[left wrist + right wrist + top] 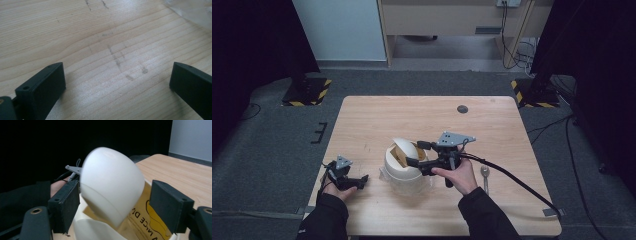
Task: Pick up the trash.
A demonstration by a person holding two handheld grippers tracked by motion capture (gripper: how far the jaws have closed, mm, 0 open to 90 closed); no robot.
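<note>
A white round tub (404,179) stands near the table's front middle, with a yellow printed paper (146,220) inside it. Its white domed lid (403,146) (110,177) is tilted up on top. My right gripper (415,153) (113,195) reaches in from the right and straddles the lid with its jaws wide. The near pad (66,202) sits at the lid's edge, while a gap shows at the other pad (165,205). My left gripper (358,181) (117,82) rests open on bare wood at the front left, nothing between its jaws.
A metal spoon (485,173) lies on the wooden table (422,115) just right of my right hand. Clear plastic wrap (195,10) lies left of the tub. A dark round mark (462,109) is at the far side. Grey floor surrounds the table.
</note>
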